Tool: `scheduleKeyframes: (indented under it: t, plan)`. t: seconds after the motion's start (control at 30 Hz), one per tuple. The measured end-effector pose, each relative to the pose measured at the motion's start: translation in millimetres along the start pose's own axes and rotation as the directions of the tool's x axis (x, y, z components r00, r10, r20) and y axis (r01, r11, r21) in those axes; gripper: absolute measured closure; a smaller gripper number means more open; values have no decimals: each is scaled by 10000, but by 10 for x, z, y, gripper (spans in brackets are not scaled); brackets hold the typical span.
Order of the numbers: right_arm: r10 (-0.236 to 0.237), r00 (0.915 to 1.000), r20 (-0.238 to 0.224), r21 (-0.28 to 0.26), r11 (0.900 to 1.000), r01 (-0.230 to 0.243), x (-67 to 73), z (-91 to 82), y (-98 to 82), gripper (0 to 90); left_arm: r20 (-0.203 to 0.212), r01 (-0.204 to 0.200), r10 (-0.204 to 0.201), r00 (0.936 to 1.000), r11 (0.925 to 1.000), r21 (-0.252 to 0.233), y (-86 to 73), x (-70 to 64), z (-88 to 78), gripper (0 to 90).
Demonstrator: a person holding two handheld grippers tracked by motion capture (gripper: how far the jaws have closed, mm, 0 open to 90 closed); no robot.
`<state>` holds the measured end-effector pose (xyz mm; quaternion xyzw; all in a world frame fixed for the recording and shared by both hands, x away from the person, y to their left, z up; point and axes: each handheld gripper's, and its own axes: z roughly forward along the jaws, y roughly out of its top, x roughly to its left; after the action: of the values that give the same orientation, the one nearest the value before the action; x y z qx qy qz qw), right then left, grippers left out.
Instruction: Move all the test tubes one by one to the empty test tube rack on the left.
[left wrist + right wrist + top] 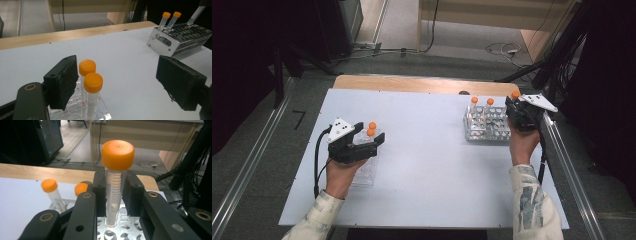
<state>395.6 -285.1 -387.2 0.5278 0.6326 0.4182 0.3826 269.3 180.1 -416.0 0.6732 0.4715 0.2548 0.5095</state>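
Note:
Two orange-capped tubes [93, 83] stand in a clear plastic rack [367, 172] at the table's left. My left gripper [370, 136] is open around them; in the left gripper view they stand close to the left pad [62, 82], far from the right pad [180, 85]. At the right, my right gripper [513, 106] is shut on a third orange-capped tube [116, 182], upright, its tip just above the holes of a metal rack [125, 231]. That metal rack [487, 129] also holds two capped tubes [482, 102] at its far edge.
The white tabletop [427, 150] lies open between the two racks. A wooden strip [412, 84] runs along its far edge. Metal rails [569, 165] flank the table, with cables [504, 49] on the floor beyond.

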Motion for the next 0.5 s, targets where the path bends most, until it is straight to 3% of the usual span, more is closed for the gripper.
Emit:
scheduleKeyframes:
  t: [0.3,0.5]
  plan:
    - [-272,9948,-986,-66,9996,267,163,-288,-44,719,2,29,-29,10000,10000,-60,9,4,-15,180]
    - [-659,9764,-2059,-119,9978,648,419,-495,-126,719,74,-14,14,10000,10000,-7,7,-18,-1,180]
